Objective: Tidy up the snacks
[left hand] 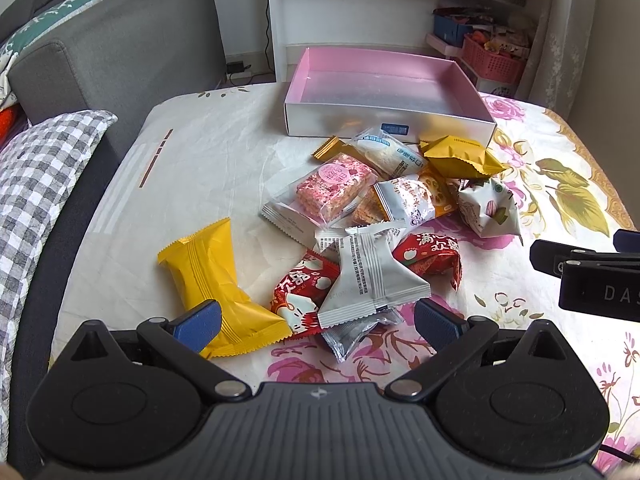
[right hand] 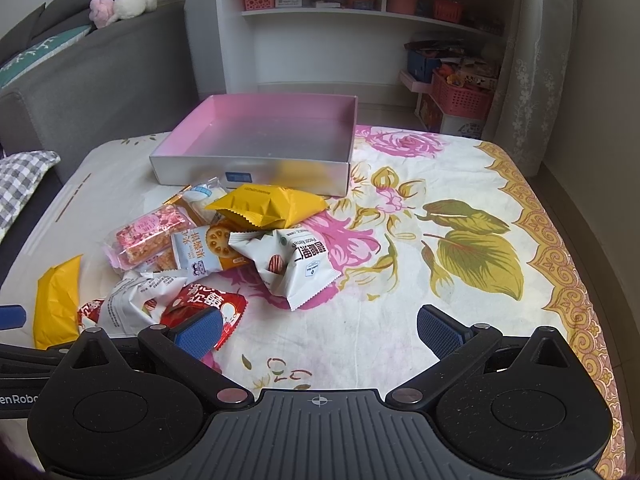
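In the left wrist view, the left gripper [left hand: 318, 322] is seen with its jaws spread wide and nothing held between them. It is poised over the near edge of the snack pile [left hand: 384, 216], which is heaped on the floral cloth [left hand: 560, 184] near the middle of the tabletop. A yellow packet [left hand: 216, 284] is overlapped by the left blue pad [left hand: 198, 324], though contact cannot be told. A white packet [left hand: 370, 276] is laid across a red packet [left hand: 302, 292]. The pink-lined box [left hand: 384, 88] is set at the far edge, just behind the pile. The right gripper [left hand: 588, 268] is glimpsed at the right border.

In the right wrist view, the right gripper [right hand: 320, 326] is likewise shown wide open and empty, over bare cloth [right hand: 460, 248] right of the pile [right hand: 224, 240]. The box [right hand: 256, 148] is seen at the far edge, with a mustard packet [right hand: 268, 204] lying just before its front wall.
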Available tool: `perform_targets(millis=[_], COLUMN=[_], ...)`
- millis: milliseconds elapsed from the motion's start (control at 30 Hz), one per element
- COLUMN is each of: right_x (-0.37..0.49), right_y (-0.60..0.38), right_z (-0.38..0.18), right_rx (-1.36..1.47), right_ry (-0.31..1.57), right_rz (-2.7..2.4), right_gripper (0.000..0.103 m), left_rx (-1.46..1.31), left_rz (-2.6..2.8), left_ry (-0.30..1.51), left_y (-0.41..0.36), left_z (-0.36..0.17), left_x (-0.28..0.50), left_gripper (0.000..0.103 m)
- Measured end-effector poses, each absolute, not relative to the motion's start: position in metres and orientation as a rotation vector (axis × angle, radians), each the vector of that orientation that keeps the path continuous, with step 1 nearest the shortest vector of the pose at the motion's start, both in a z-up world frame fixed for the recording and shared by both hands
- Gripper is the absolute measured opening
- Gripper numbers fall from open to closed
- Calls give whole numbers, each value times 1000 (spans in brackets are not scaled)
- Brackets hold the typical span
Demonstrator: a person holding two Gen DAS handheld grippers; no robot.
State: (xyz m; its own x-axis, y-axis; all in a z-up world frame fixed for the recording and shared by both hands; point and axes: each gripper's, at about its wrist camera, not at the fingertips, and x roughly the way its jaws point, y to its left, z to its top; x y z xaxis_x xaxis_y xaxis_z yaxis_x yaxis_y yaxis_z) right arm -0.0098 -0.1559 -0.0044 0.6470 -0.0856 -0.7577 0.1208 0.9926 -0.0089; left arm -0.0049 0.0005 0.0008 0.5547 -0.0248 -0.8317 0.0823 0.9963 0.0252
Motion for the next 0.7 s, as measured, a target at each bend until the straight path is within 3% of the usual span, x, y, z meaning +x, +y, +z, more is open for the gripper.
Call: perform_targets(millis=[700], right_x=[-2], right_y=[-157], right_z=[-12], right_rx=[71], right_ry=[923], right_rz=[-69], right_gripper=[103], left_rx=[74], left_rz=[-61], left_ry=[978], left_y=[5], left_z=[0], left_x=[1], left_gripper=[103])
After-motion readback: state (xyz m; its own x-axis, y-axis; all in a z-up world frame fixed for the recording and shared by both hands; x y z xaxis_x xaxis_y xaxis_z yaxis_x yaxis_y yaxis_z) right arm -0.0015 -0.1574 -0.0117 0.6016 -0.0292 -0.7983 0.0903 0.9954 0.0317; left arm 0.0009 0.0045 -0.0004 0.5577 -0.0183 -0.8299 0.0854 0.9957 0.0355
